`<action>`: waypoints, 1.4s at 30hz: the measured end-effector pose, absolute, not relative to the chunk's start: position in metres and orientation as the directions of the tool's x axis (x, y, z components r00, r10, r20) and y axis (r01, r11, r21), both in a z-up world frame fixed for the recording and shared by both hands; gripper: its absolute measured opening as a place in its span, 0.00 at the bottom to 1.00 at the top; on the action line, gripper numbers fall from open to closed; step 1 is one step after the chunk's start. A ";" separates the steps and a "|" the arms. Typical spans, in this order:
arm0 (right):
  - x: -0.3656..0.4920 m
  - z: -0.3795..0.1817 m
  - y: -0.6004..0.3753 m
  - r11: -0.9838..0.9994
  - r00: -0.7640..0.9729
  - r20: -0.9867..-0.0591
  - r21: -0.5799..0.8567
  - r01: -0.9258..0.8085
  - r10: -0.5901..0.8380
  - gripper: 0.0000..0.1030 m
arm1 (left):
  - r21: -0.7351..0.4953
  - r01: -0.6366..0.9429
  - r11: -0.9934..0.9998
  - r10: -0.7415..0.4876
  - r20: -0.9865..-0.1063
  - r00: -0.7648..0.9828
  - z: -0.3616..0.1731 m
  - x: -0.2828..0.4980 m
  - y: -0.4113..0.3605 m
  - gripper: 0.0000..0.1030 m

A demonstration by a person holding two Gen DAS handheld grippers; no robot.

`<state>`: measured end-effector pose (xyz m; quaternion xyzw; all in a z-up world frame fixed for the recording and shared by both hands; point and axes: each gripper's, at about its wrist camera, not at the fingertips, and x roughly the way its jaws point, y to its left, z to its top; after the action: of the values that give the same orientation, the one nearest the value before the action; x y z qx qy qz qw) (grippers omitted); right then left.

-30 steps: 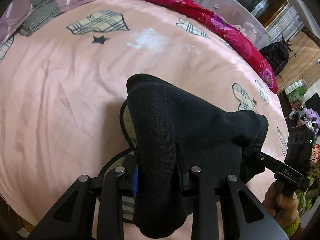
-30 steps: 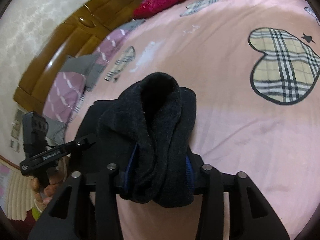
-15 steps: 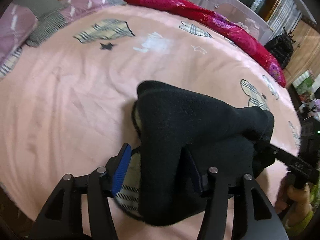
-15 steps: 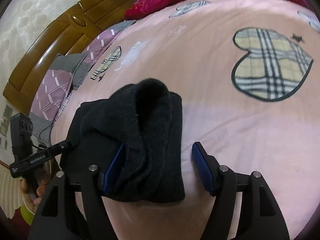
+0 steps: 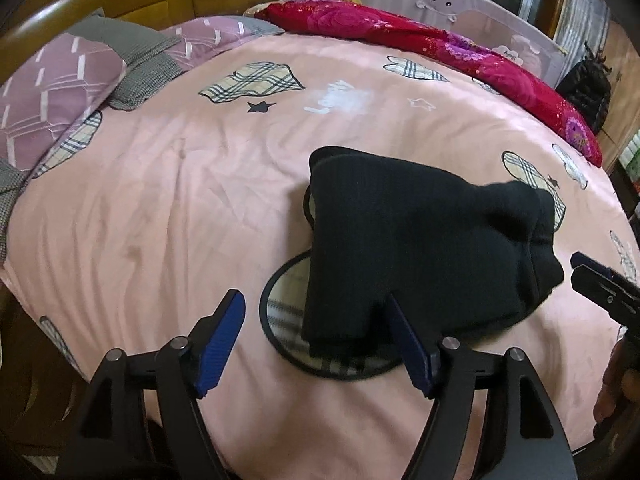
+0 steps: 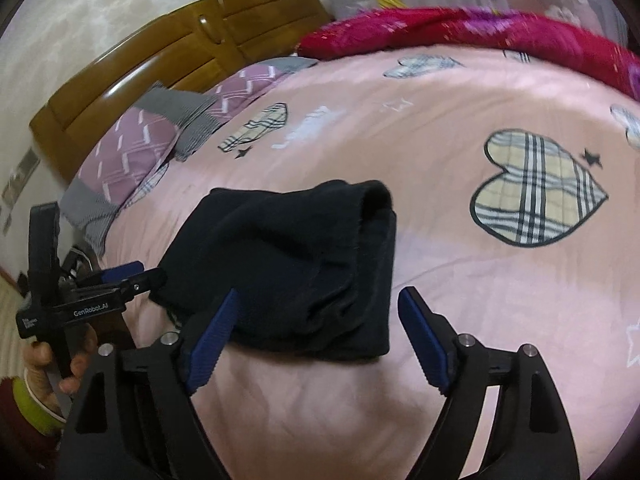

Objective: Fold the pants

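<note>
Big pink bed point(image 5: 168, 208) with plaid hearts, purple pillows point(image 5: 52, 92) at the head and a red blanket point(image 5: 460, 56) along the far edge, none of it in the way. Black pants point(image 5: 420, 240) folded into a small thick bundle, lying flat on the bed and looking done, maybe needing only a pat to smooth. Left tool point(image 5: 320, 340) and right tool point(image 6: 316, 328) both spread wide apart, holding nothing, just beside the near edge of the bundle.

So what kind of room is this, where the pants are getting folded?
Most likely a home bedroom: the folded black pants lie on a bed with a pink sheet, purple-and-grey pillows against a wooden headboard, and a red quilt along the far side.
</note>
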<state>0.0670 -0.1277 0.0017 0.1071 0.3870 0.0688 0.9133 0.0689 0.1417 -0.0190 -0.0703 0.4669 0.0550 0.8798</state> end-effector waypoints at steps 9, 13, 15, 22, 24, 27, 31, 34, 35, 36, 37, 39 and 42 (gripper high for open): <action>0.050 0.004 -0.113 0.979 0.716 -0.672 0.182 -0.088 0.189 0.85 | -0.034 -0.181 0.983 0.082 -0.800 0.594 -0.010 0.052 0.133 0.76; 0.046 0.002 -0.109 0.983 0.717 -0.674 0.156 -0.096 0.177 0.86 | 0.004 -0.196 0.981 0.124 -0.787 0.605 -0.008 0.047 0.129 0.77; 0.045 0.002 -0.108 0.984 0.718 -0.674 0.153 -0.094 0.173 0.86 | 0.030 -0.191 0.981 0.144 -0.775 0.616 -0.007 0.044 0.124 0.77; 0.040 -0.002 -0.103 0.986 0.722 -0.672 0.140 -0.092 0.162 0.86 | 0.051 -0.169 0.984 0.147 -0.764 0.628 -0.010 0.038 0.114 0.78; 0.040 -0.002 -0.100 0.987 0.721 -0.675 0.127 -0.096 0.157 0.86 | 0.052 -0.169 0.984 0.147 -0.769 0.622 -0.011 0.038 0.114 0.78; 0.039 -0.003 -0.096 0.988 0.720 -0.676 0.120 -0.103 0.157 0.87 | 0.048 -0.168 0.985 0.144 -0.770 0.622 -0.011 0.038 0.115 0.78; 0.039 -0.005 -0.092 0.988 0.719 -0.678 0.112 -0.104 0.153 0.88 | 0.058 -0.154 0.986 0.144 -0.763 0.630 -0.010 0.036 0.112 0.78; 0.039 -0.006 -0.089 0.989 0.717 -0.681 0.108 -0.105 0.151 0.88 | 0.060 -0.146 0.987 0.140 -0.763 0.631 -0.010 0.036 0.111 0.79; 0.039 -0.007 -0.088 0.988 0.718 -0.680 0.108 -0.106 0.152 0.88 | 0.060 -0.145 0.988 0.139 -0.762 0.632 -0.010 0.035 0.110 0.79; 0.039 -0.007 -0.088 0.988 0.719 -0.679 0.108 -0.107 0.152 0.89 | 0.062 -0.145 0.987 0.141 -0.761 0.633 -0.010 0.035 0.110 0.79; 0.040 -0.007 -0.087 0.988 0.720 -0.678 0.109 -0.106 0.152 0.89 | 0.063 -0.146 0.987 0.142 -0.760 0.635 -0.010 0.035 0.110 0.79; 0.040 -0.007 -0.085 0.989 0.722 -0.675 0.109 -0.104 0.150 0.89 | 0.066 -0.145 0.987 0.144 -0.755 0.640 -0.010 0.034 0.110 0.79; 0.040 -0.009 -0.084 0.990 0.726 -0.672 0.100 -0.104 0.144 0.89 | 0.064 -0.143 0.988 0.142 -0.751 0.645 -0.010 0.034 0.110 0.79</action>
<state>0.0403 -0.0840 -0.0092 0.0279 0.3640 0.0667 0.9286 0.0341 0.1098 -0.0100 -0.0003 0.4137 0.0785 0.9070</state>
